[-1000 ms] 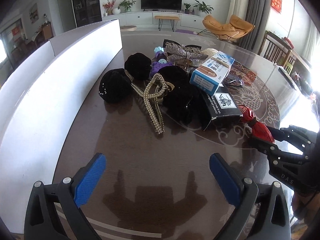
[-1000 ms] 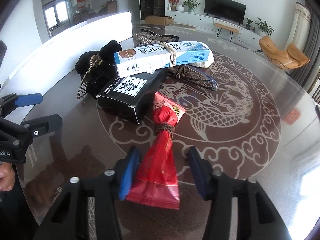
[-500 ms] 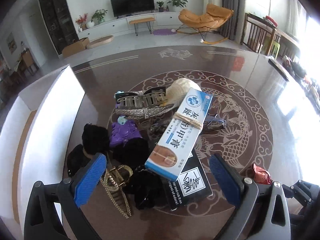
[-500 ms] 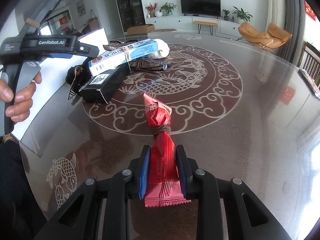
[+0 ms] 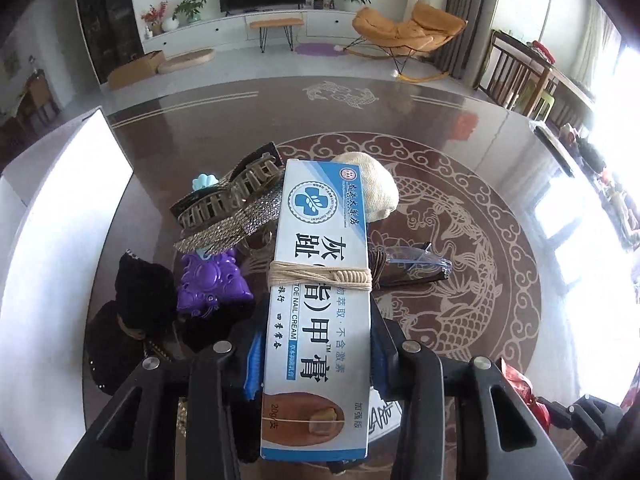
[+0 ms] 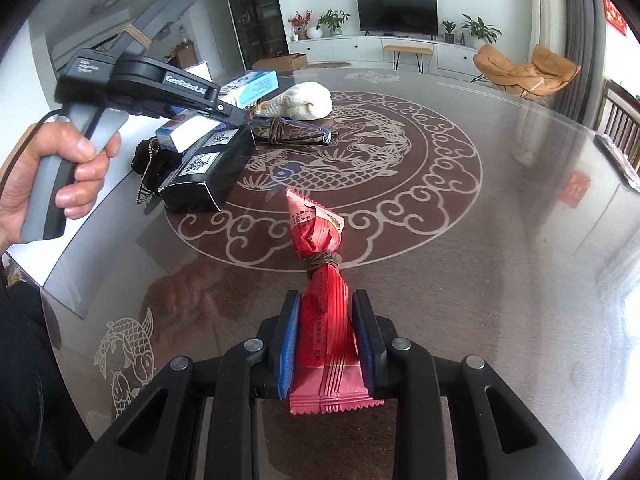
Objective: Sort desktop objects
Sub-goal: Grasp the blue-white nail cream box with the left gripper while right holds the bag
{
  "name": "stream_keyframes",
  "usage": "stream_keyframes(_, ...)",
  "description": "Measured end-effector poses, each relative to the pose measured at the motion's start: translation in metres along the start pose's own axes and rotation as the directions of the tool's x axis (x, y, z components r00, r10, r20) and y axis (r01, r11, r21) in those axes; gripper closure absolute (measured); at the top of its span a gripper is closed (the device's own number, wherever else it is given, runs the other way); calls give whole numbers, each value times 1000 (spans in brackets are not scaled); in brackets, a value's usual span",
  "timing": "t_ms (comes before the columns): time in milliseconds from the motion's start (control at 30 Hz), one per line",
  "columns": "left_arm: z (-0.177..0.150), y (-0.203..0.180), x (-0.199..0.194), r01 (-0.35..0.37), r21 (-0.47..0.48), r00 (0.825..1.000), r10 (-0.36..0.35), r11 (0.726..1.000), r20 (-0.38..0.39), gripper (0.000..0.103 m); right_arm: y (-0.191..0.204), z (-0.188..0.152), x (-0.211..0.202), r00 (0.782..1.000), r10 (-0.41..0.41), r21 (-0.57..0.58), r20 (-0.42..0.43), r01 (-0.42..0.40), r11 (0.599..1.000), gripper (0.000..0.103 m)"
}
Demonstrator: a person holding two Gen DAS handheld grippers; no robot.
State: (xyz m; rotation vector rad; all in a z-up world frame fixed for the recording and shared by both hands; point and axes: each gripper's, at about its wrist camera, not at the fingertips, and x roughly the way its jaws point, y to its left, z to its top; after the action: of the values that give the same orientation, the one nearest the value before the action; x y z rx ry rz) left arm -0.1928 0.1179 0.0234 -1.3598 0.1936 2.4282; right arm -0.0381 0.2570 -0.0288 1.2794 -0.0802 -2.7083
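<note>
A: The nail cream box [image 5: 318, 312] sits clamped in the left gripper [image 5: 316, 356], above the pile; the red snack packet [image 6: 326, 320] is pinched in the right gripper [image 6: 326, 344].

B: Sorting looks barely begun: hair clips [image 5: 228, 208], black box [image 6: 208, 172], glasses [image 6: 296, 132] remain ahead. Only the right view shows the left hand [image 6: 52, 172].

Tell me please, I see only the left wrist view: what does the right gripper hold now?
Observer: The right gripper is shut on a red snack packet that has string tied around its middle.
Operator: What lies under my cream box?
Observer: A black box with white labels lies on the table below it. I cannot tell whether they touch.
</note>
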Motion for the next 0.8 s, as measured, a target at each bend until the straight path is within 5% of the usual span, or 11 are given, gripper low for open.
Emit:
stream_keyframes(200,-89,34,-68,23,-111,999,-19,994,36,61,-4,0,1,1000,18,9,1,-18,1000,75)
stream_keyframes(400,-181,73,-57,-14,-241,997,-4,970,-76,63,6,-1,-3,997,55,-23,-53,-57,998,69)
stream_keyframes(467,-188,71,-61,-44,-217,998,34,975,-48,61,5,3,-1,993,80,-24,-90,-83,996,54)
stream_keyframes(533,-189,70,-60,-49,-206,998,40,977,-47,61,4,11,3,987,68,-41,-147,-75,996,24)
stream_keyframes(800,-202,82,-67,-93,-214,996,93,973,-10,48,21,39,19,948,32,-179,-317,-93,979,24)
